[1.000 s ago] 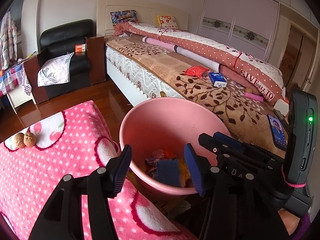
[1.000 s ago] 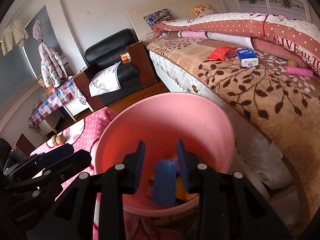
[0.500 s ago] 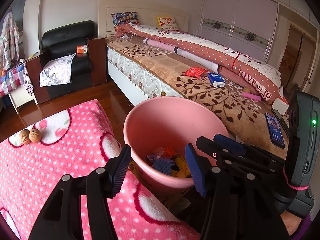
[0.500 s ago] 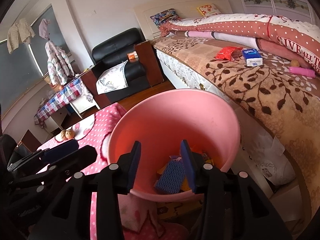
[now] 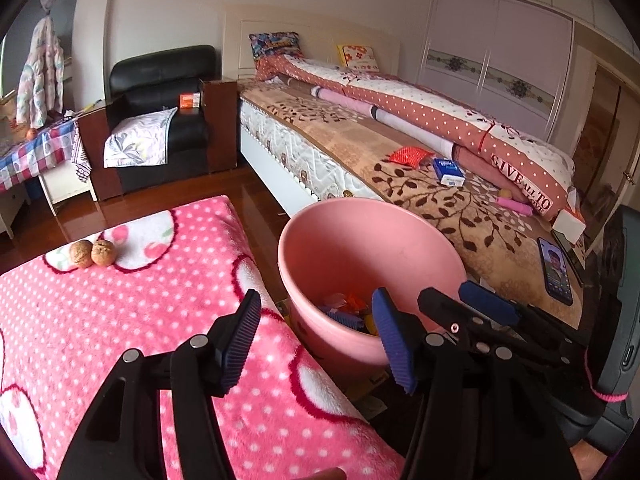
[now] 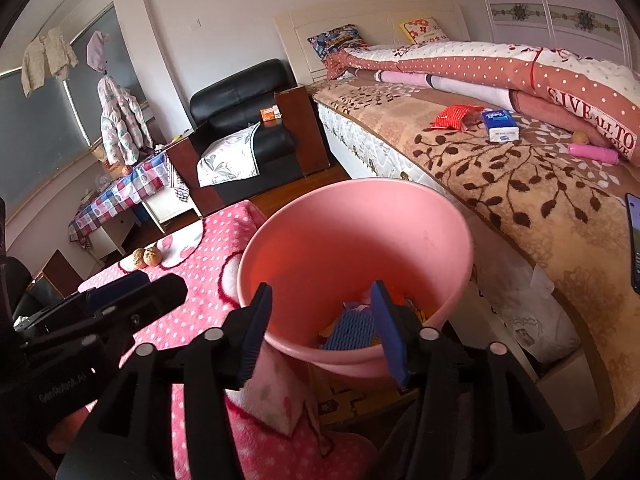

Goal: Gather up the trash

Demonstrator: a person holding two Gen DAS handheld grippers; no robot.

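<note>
A pink bucket (image 5: 360,248) (image 6: 352,232) stands on the floor between the bed and a pink dotted blanket. A blue ribbed piece (image 6: 352,330) (image 5: 344,318) lies inside it on other colourful scraps. My right gripper (image 6: 320,296) hovers over the bucket's near rim; its jaws are opening and nothing is between them. My left gripper (image 5: 314,312) is open and empty, above the blanket's edge and the bucket's left rim. On the bed lie a red wrapper (image 5: 412,156) (image 6: 456,115) and a blue tissue packet (image 5: 448,171) (image 6: 499,125).
Two walnuts (image 5: 93,253) (image 6: 146,257) sit on the pink blanket (image 5: 120,320). A phone (image 5: 555,270) and a pink tube (image 6: 594,153) rest on the bed's brown cover. A black armchair (image 5: 160,92) and a checked-cloth table (image 6: 120,192) stand farther back.
The right jaws have spread and the blue ribbed piece that was between them now lies in the bucket. Both grippers have drawn back and slightly up from the bucket.
</note>
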